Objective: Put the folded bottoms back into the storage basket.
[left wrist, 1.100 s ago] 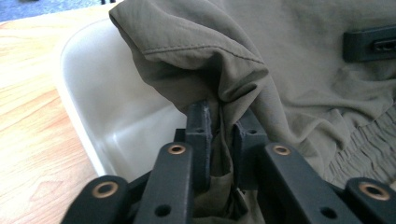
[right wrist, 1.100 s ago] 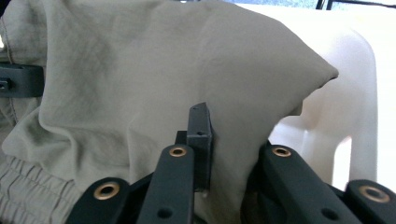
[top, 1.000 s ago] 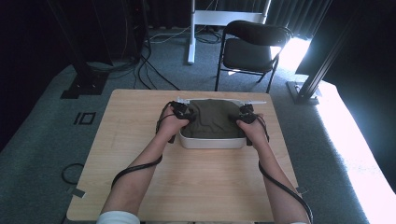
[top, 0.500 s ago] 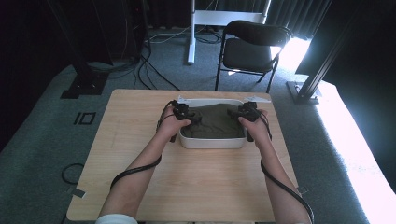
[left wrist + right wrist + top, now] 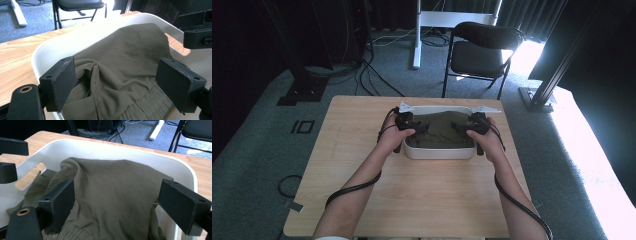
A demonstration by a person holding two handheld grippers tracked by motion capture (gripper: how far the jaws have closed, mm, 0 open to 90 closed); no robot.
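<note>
Olive cloth (image 5: 439, 132) lies bunched in the white tub (image 5: 439, 152) near my desk's (image 5: 362, 165) far edge; both grippers' (image 5: 421, 126) (image 5: 458, 127) fingers just spread wide, gripping nothing.

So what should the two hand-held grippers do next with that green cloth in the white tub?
Probably lift both straight up and away. The left hand-held gripper and the right hand-held gripper have just been opening, and their jaws now stand wide around the green cloth without pinching it. The cloth already lies bunched inside the white tub, so letting go looks finished.
</note>
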